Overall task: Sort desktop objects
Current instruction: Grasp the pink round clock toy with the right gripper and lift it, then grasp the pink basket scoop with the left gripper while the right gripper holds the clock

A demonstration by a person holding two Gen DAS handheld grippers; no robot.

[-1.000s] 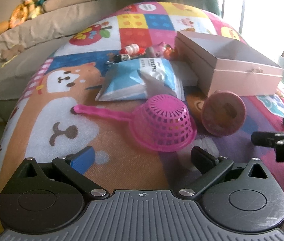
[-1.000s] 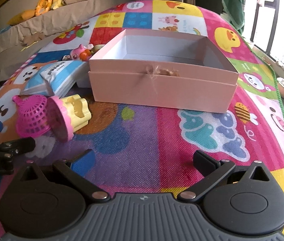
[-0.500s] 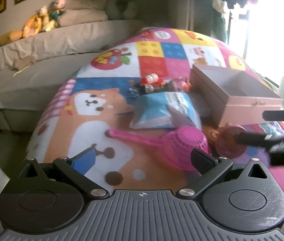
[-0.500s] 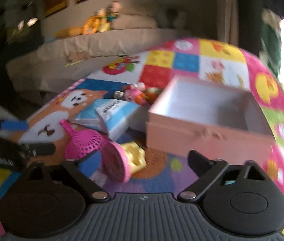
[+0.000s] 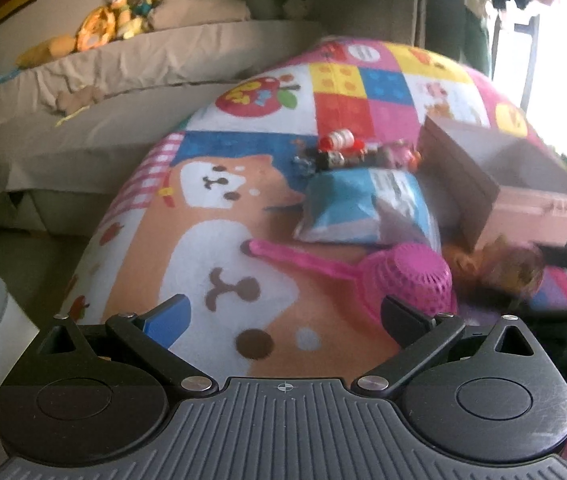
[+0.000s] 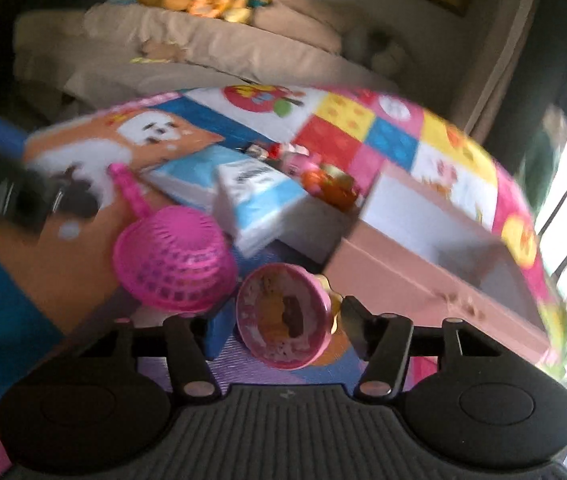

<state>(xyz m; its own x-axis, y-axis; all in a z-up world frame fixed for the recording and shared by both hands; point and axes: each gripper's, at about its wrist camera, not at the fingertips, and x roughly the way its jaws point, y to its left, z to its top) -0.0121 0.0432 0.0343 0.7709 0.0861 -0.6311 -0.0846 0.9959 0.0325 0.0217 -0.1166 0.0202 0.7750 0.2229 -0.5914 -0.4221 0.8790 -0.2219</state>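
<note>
Round pink toy (image 6: 285,317), disc face toward camera, between right gripper (image 6: 281,328) fingers, contact unclear; left gripper (image 5: 283,314) spread.

The left gripper (image 5: 283,316) is a matte black tool filling the bottom of its frame: a grey ribbed plate with a small crosshair mark at its top centre, two round black housings with shallow discs at lower left and lower right, and angled black link arms joined by silver screws. One of its fingers (image 5: 167,318) carries a blue pad, the other is plain black. The right gripper (image 6: 279,328) has the same build, with a ribbed grey plate, twin black discs, silver screws and a blue pad on its left finger (image 6: 217,330).
</note>
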